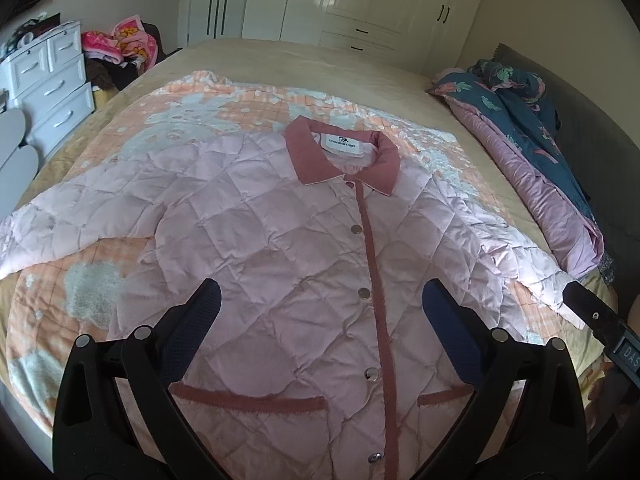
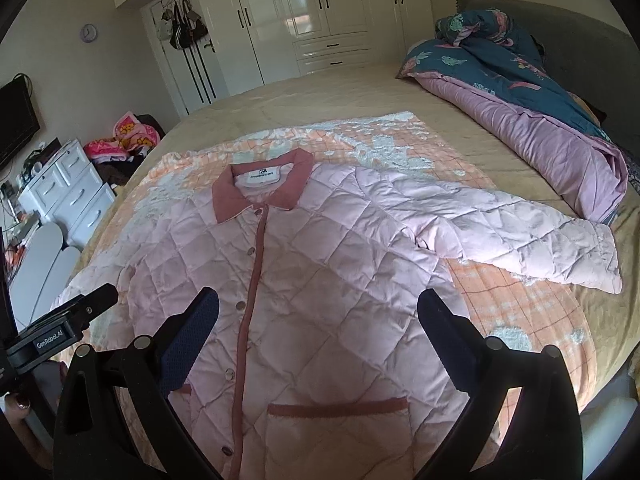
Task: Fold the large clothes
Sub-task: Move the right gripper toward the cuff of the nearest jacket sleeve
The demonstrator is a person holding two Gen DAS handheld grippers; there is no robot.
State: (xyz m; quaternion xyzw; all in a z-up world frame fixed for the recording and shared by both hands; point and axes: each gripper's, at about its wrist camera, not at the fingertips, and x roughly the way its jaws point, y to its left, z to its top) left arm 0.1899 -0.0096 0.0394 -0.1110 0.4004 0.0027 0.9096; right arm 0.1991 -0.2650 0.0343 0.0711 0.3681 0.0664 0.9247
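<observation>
A pale pink quilted jacket (image 1: 280,232) with a darker pink collar (image 1: 340,156), button strip and pocket trims lies flat, front up and buttoned, on an orange and white blanket (image 1: 224,100) on the bed. Both sleeves are spread out to the sides. My left gripper (image 1: 320,300) is open and empty, hovering above the lower front of the jacket. My right gripper (image 2: 318,304) is open and empty too, above the same lower part of the jacket (image 2: 320,264). The right sleeve (image 2: 520,236) stretches toward the bedding pile.
A rumpled teal and purple duvet (image 2: 520,112) lies along the bed's right side by the grey headboard (image 2: 560,24). White drawers (image 1: 52,84) and a clothes pile (image 1: 120,44) stand left of the bed. White wardrobes (image 2: 320,12) line the far wall.
</observation>
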